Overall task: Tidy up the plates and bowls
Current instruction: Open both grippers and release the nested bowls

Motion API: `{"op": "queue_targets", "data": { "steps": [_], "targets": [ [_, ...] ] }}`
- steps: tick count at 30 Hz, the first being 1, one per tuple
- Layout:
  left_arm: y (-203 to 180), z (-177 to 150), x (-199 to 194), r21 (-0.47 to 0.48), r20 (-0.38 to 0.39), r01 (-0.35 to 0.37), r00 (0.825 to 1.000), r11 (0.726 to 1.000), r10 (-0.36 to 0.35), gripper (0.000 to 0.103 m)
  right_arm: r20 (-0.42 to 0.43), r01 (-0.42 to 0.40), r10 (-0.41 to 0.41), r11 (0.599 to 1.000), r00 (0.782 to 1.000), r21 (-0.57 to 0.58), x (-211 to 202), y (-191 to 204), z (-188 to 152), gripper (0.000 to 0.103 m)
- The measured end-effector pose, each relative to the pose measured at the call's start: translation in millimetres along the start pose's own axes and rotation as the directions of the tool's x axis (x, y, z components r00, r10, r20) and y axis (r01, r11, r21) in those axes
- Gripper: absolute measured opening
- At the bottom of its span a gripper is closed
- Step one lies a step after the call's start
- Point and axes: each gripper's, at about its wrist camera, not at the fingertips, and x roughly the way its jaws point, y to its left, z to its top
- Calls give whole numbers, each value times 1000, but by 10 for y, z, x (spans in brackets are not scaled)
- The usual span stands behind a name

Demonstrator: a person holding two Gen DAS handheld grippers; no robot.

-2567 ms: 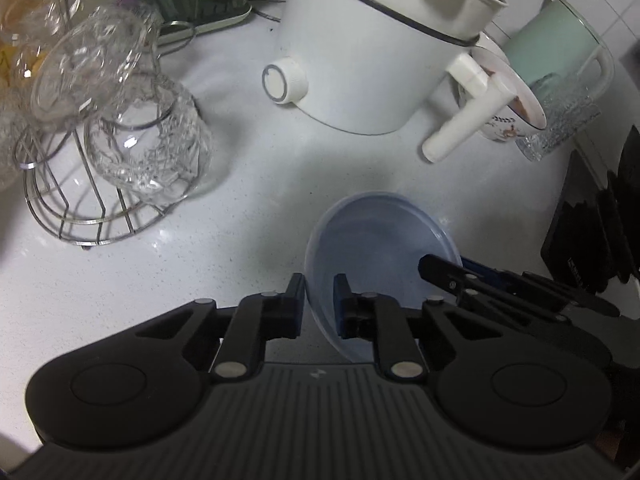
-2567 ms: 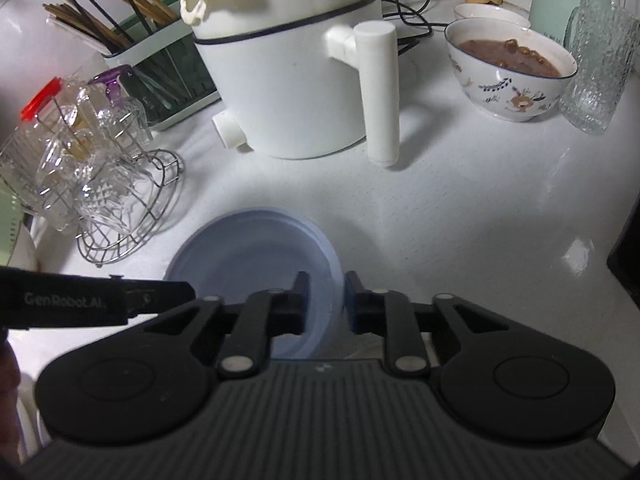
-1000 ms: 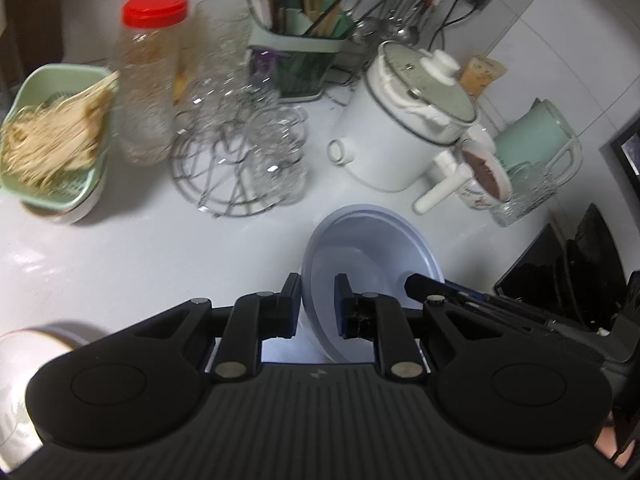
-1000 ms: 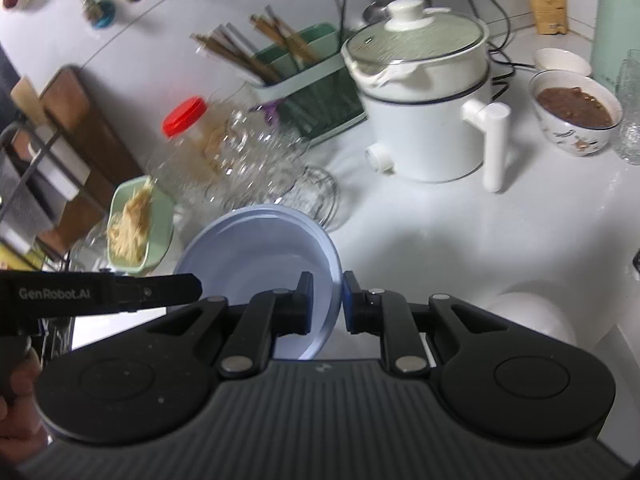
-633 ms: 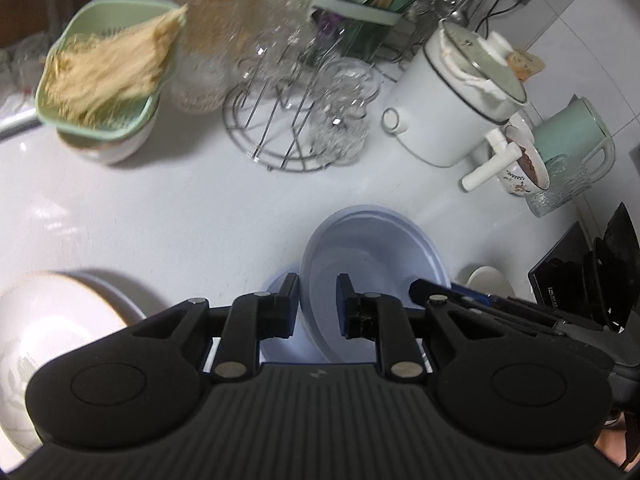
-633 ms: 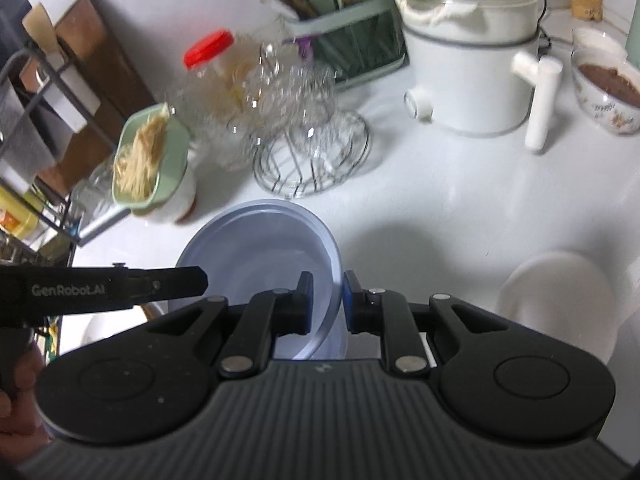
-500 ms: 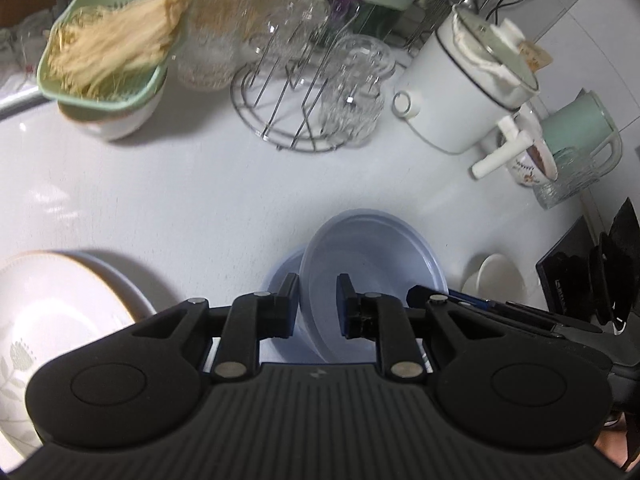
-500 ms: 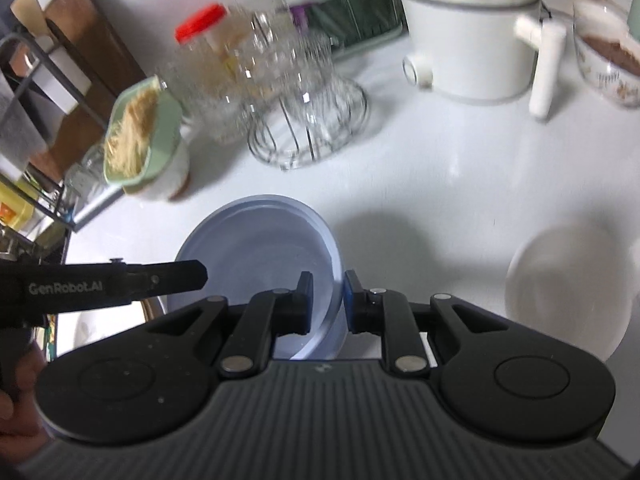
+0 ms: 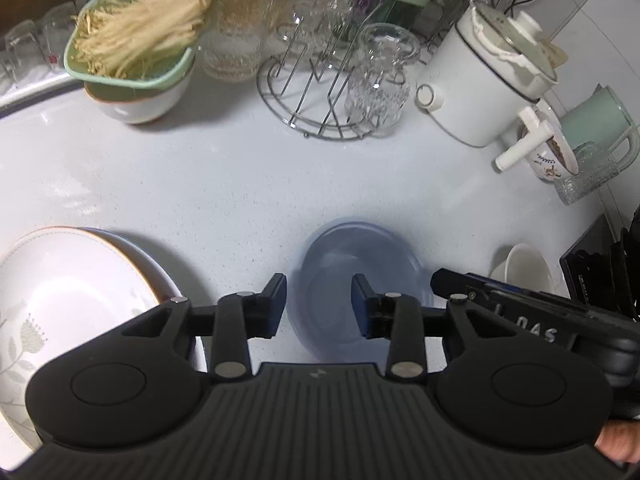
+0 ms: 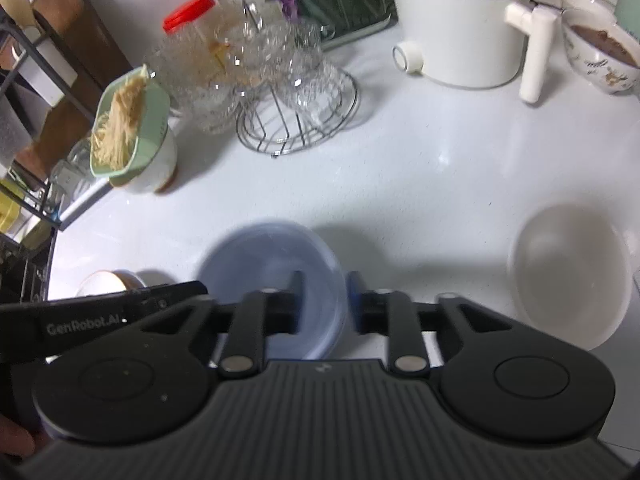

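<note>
White countertop crowded with a glass rack (image 9: pixel 332 92) and a white pot (image 9: pixel 480 92) at the far side holds the blue bowl (image 9: pixel 356 284) near its front edge, between stacked plates (image 9: pixel 72 288) on the left and a white bowl (image 10: pixel 568 276) on the right. Half a second ago both grippers pinched its rim; now the left gripper (image 9: pixel 319 303) and right gripper (image 10: pixel 325 304) are opening, jaws spread off the rim. Judging by this, the bowl is set down, apparently on another blue one
</note>
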Motion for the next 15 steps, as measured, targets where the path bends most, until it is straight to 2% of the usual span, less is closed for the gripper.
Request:
{"op": "queue_targets", "data": {
  "steps": [8, 15],
  "targets": [
    [-115, -155, -367, 9, 67, 16, 998, 1000, -17, 41, 70, -27, 30, 999, 997, -41, -334, -14, -80, 37],
    [-120, -357, -835, 6, 160, 12, 987, 1000, -13, 41, 144, -49, 65, 993, 987, -109, -730, 65, -301, 37]
  ]
}}
